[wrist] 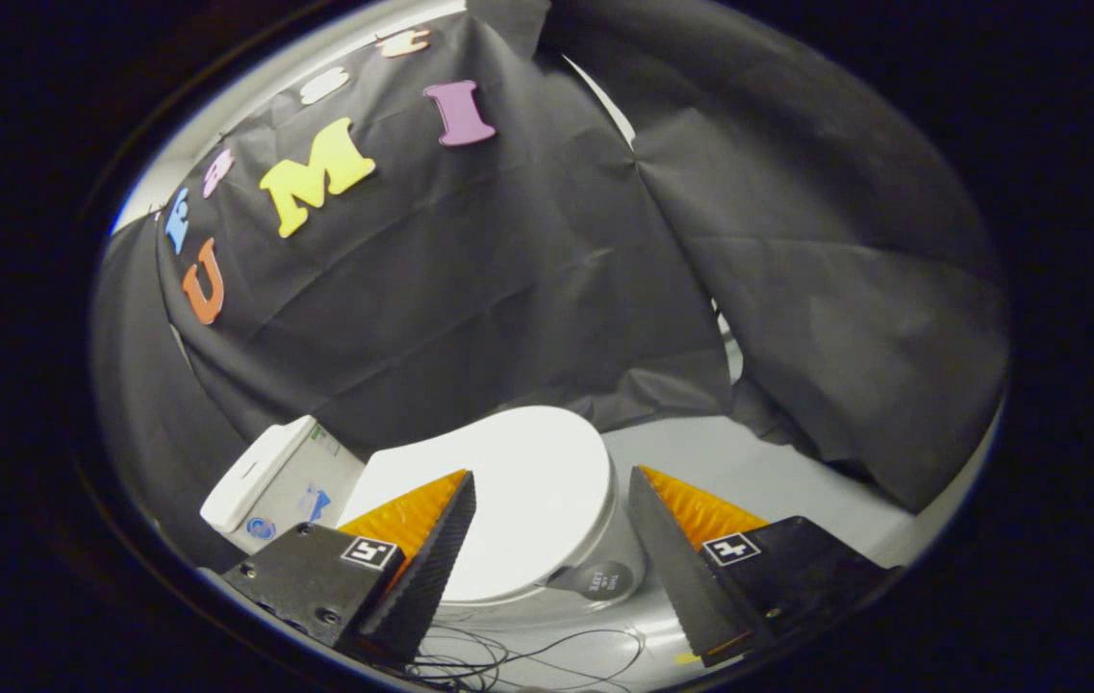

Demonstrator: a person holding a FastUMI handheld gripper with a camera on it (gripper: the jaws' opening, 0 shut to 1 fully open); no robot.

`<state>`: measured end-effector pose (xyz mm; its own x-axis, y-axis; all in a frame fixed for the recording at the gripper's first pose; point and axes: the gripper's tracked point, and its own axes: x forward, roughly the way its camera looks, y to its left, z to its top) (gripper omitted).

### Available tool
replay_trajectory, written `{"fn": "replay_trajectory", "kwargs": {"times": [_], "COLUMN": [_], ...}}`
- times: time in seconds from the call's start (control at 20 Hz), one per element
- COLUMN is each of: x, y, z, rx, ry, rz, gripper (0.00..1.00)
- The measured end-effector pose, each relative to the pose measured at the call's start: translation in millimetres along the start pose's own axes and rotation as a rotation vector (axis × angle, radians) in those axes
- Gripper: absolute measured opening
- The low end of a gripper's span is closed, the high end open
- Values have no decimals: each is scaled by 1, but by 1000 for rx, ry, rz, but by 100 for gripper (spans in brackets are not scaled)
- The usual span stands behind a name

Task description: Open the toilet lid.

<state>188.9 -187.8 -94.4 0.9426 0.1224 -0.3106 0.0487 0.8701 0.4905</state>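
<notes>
Toilet lid [527, 491], just one, is lying closed straight ahead at twelve o'clock; the gripper [547, 520] is hovering spread wide, gripping nothing, one tank [282, 481] sitting at ten o'clock.

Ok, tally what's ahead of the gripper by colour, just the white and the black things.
White: 2, the closed toilet lid and the tank.
Black: 1, the thin cables on the floor.
Total: 3.
The gripper is open, with the lid just ahead of its fingers.
</notes>
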Motion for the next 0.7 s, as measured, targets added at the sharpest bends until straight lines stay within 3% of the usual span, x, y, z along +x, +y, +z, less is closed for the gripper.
{"fn": "replay_trajectory", "kwargs": {"times": [0.3,0.7], "x": [28,40], "y": [-37,-69], "z": [-34,-74], "rx": [134,439], "ry": [106,210], "rz": [9,66], "gripper": [99,94]}}
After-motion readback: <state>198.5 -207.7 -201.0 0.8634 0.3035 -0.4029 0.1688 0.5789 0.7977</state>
